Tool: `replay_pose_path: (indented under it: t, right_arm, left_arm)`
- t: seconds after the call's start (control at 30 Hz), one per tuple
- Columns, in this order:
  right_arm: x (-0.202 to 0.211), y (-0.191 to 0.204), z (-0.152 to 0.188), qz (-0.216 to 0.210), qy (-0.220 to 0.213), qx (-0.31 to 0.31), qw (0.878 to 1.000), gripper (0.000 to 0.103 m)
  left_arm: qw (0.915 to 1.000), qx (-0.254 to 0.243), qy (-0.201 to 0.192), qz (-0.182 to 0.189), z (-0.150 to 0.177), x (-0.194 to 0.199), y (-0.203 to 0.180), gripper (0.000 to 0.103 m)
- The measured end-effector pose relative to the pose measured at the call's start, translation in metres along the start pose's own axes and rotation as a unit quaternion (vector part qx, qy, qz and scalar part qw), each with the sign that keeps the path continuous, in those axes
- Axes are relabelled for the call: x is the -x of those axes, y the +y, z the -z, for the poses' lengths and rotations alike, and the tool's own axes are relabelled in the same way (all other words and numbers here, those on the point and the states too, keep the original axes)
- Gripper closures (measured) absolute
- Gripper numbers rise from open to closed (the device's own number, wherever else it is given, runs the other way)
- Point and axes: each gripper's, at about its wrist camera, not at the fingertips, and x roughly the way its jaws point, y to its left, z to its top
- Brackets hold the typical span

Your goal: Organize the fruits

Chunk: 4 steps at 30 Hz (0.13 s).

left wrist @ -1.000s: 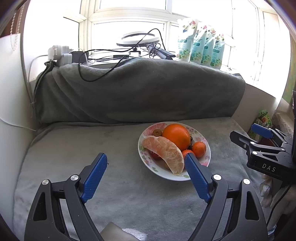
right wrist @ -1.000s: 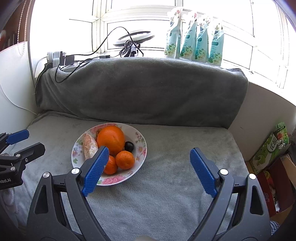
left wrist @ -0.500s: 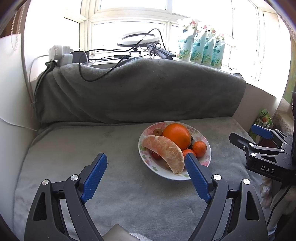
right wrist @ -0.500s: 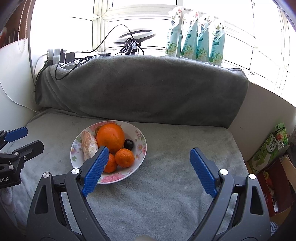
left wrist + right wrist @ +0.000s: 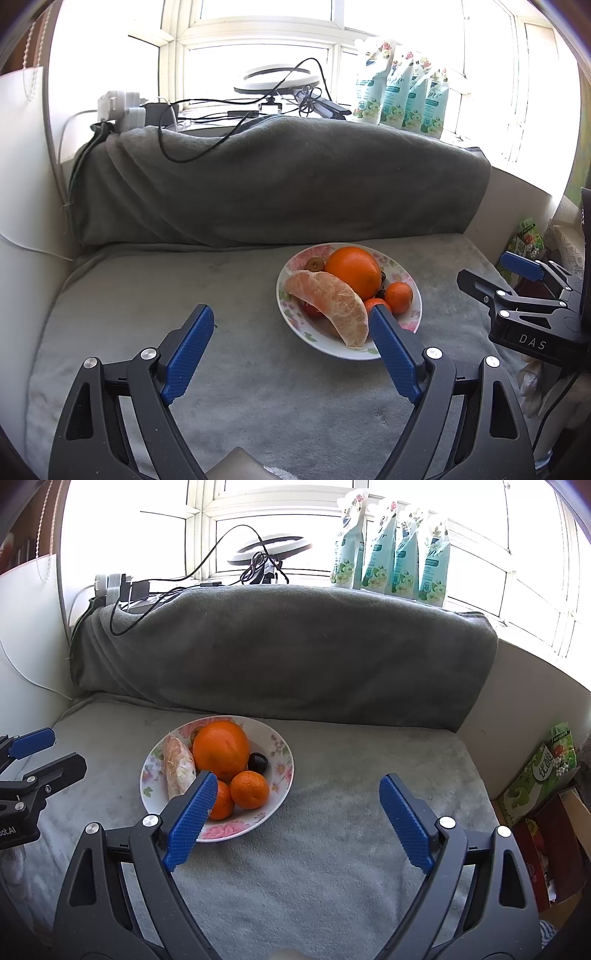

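Note:
A floral plate (image 5: 413,317) (image 5: 281,771) sits on the grey blanket. It holds a large orange (image 5: 352,266) (image 5: 221,749), a peeled pomelo segment (image 5: 328,299) (image 5: 178,766), two small tangerines (image 5: 398,296) (image 5: 249,789), a dark round fruit (image 5: 257,762) and a small brown fruit (image 5: 314,263). My left gripper (image 5: 291,350) is open and empty, just in front and left of the plate. My right gripper (image 5: 295,819) is open and empty, in front and right of the plate. Each gripper shows at the edge of the other's view.
A rolled grey blanket (image 5: 280,177) forms a back wall. Cables, plugs (image 5: 122,109) and a ring light (image 5: 277,79) lie on the sill with several refill pouches (image 5: 388,546). Cartons (image 5: 535,771) stand off the right edge. A white wall (image 5: 26,184) is on the left.
Almost nothing: both grippers stay open and shift very slightly; the plate and fruits have not moved.

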Motion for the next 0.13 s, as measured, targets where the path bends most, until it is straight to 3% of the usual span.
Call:
replay_pose_path:
  t: [0.13]
  right_arm:
    - [-0.0013,-0.0001,0.0003,0.001,0.002,0.0,1.0,0.011]
  left_arm:
    - [1.0,-0.002,0.0,0.0,0.0004,0.0001,-0.0008,0.017]
